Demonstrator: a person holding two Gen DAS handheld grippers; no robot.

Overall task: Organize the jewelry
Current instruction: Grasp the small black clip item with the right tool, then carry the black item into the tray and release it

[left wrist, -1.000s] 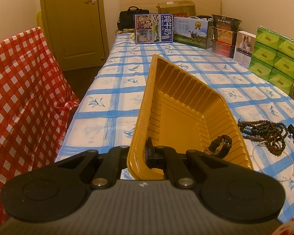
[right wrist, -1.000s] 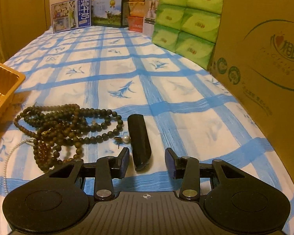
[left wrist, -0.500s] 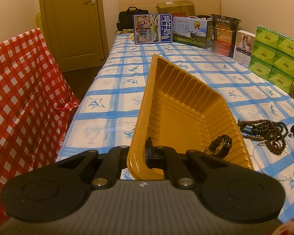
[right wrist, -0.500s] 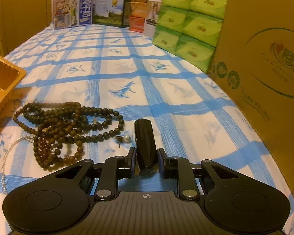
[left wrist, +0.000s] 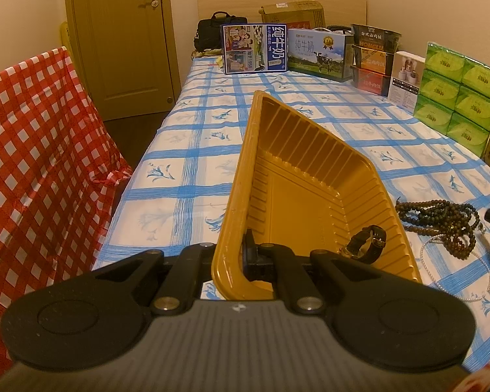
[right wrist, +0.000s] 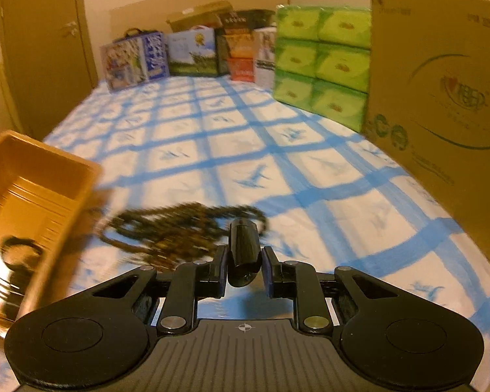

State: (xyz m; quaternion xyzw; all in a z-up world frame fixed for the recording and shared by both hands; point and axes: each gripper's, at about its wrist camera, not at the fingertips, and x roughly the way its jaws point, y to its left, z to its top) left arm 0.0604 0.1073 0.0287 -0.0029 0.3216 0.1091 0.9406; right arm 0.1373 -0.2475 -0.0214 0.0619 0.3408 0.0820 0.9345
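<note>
Right gripper (right wrist: 244,266) clamped on black case (right wrist: 244,248), bottom centre, lifted off cloth. Left gripper (left wrist: 235,254) pinched on gold tray (left wrist: 241,176) rim, tray tilted. Watch (left wrist: 366,245) in tray; beads (right wrist: 179,228) lie beside tray. Risk: smooth case slips out mid-carry; tilted tray spills watch.

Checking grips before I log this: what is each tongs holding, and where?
Left tongs: tray, near rim. Right tongs: black case, near end.

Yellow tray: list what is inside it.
The yellow tray holds one wristwatch in its near corner. The left tongs grip its near rim and hide that bit of floor.
</note>
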